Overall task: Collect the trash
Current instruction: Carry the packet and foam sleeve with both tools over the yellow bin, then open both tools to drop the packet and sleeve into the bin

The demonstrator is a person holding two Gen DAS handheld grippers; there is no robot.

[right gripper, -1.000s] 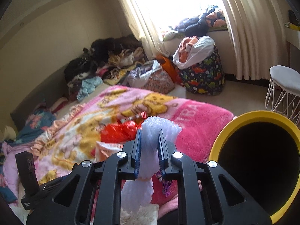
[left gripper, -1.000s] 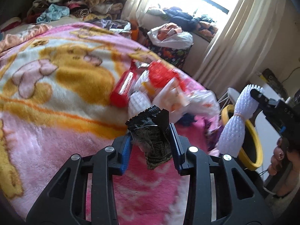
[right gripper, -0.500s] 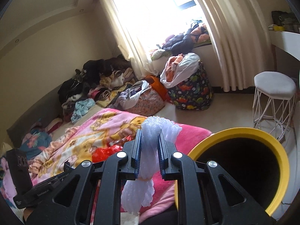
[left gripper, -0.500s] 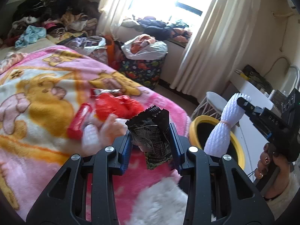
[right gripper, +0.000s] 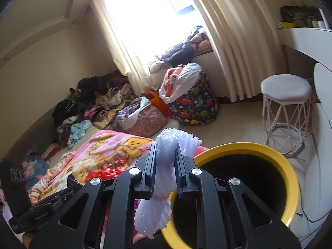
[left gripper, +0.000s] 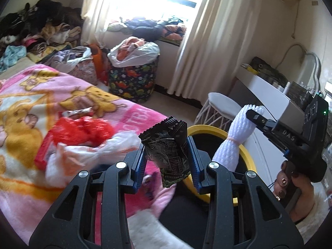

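While both loads are hanging near the yellow-rimmed round black bin (right gripper: 244,188), each is being carried for dropping, judged from the task.

Item one: crinkled black foil snack wrapper (left gripper: 169,151), pinched flat between the left gripper's (left gripper: 168,161) blue pads, long axis upright, serrated end pointing to 12 o'clock, bin rim at its 3 o'clock.

Item two: white foam-mesh fruit sleeve (right gripper: 165,176), squeezed in the nearly closed right gripper (right gripper: 165,172), long axis running 12 to 6, lower end dangling beside the bin rim at 4 o'clock.

Remaining: red plastic bag (left gripper: 83,130) lying on the pink cartoon blanket (left gripper: 31,95).
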